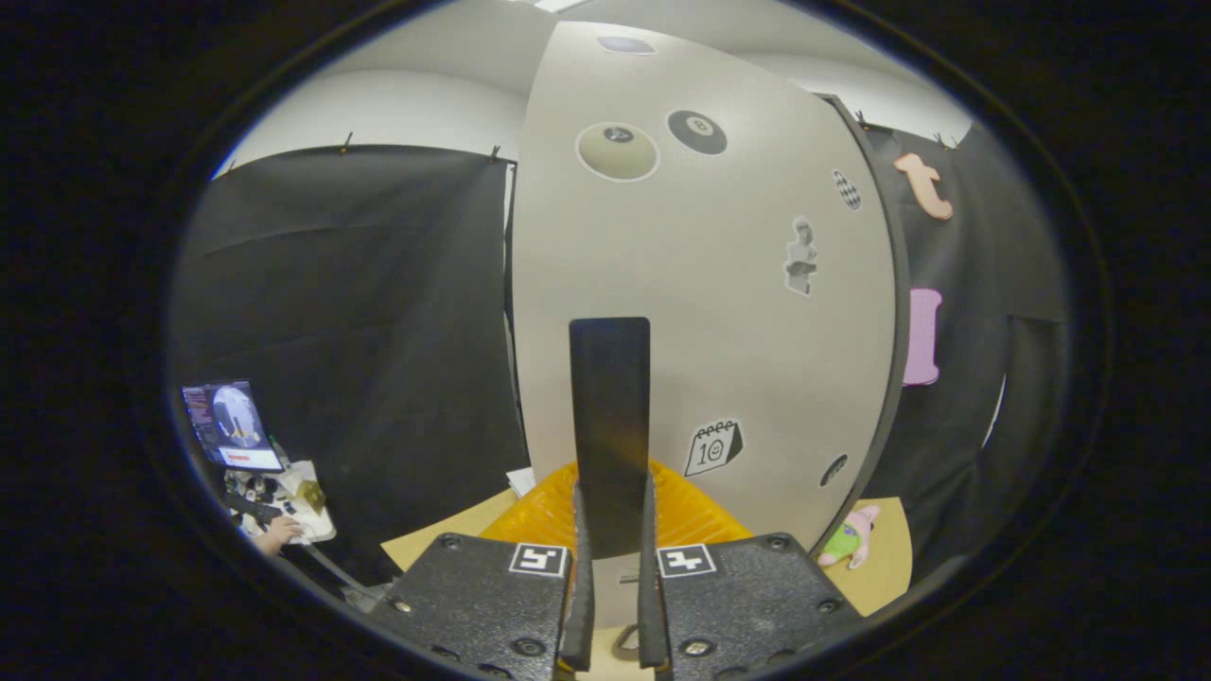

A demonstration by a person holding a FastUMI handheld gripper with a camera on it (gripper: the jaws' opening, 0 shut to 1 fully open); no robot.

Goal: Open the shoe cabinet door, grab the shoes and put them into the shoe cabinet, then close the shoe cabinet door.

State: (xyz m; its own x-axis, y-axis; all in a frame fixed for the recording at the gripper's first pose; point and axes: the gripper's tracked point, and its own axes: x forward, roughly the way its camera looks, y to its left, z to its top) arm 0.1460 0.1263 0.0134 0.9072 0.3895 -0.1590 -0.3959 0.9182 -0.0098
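Note:
The white shoe cabinet door [700, 303], dotted with stickers, stands upright right in front of me. A flat black vertical handle [610, 397] sticks out from its lower middle. My gripper [613, 497] is shut on the lower part of this handle, with one finger [578, 567] pressed against each side. Behind the fingers, at the foot of the door, lies an orange-yellow ribbed thing [539, 515], possibly a shoe; most of it is hidden. I cannot tell how far the door is swung open.
A tan floor board [889, 558] lies under the cabinet, with a small pink and green toy [851, 539] on it at the right. At the far left are a monitor [232, 426], a cluttered desk [303, 501] and a person's hand [277, 536].

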